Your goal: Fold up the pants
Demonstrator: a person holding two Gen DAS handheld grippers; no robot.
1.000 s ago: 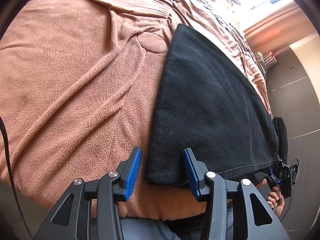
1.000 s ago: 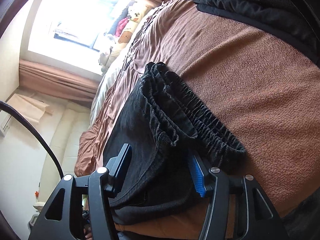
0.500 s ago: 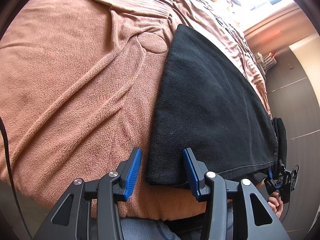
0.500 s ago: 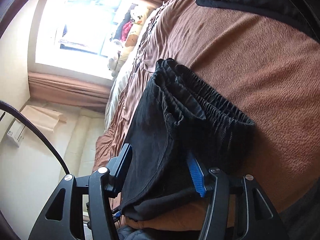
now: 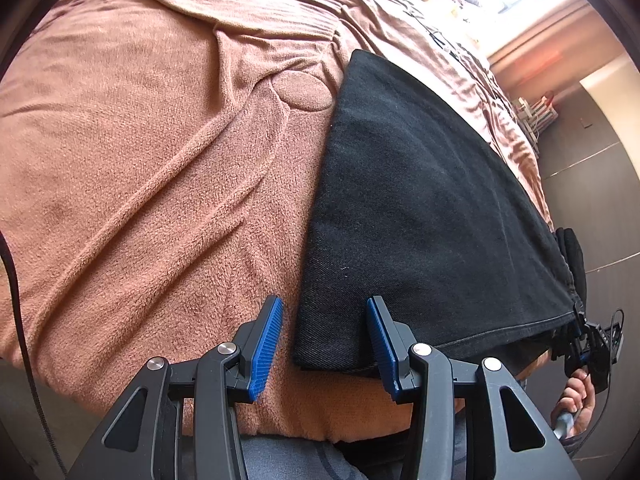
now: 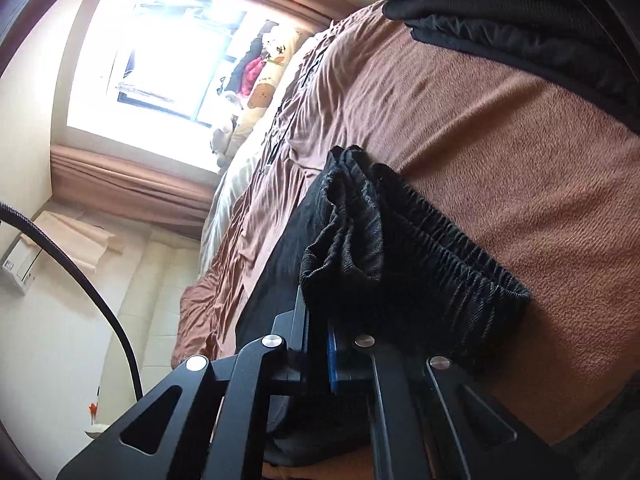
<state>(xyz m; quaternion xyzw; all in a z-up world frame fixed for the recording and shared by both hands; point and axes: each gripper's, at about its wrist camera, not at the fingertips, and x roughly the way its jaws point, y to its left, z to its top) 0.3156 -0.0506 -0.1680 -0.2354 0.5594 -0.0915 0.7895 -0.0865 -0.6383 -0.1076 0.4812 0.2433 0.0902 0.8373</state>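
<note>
Black pants (image 5: 420,220) lie flat on a brown blanket (image 5: 140,160) on a bed. In the left wrist view my left gripper (image 5: 324,344) is open, its blue pads on either side of the near hem corner of the pants, not closed on it. In the right wrist view my right gripper (image 6: 318,340) is shut on the elastic waistband end of the pants (image 6: 400,248), which bunches up above the jaws. The right gripper and the hand holding it also show at the far right edge of the left wrist view (image 5: 588,352).
A pile of other dark clothes (image 6: 520,20) lies on the blanket at the upper right of the right wrist view. Stuffed toys (image 6: 264,80) sit by a bright window (image 6: 160,60). The bed's near edge (image 5: 320,420) is just under the left gripper.
My right gripper has closed on the waistband end of the pants, which was between its open jaws before. The left gripper has stayed open at the hem corner.
</note>
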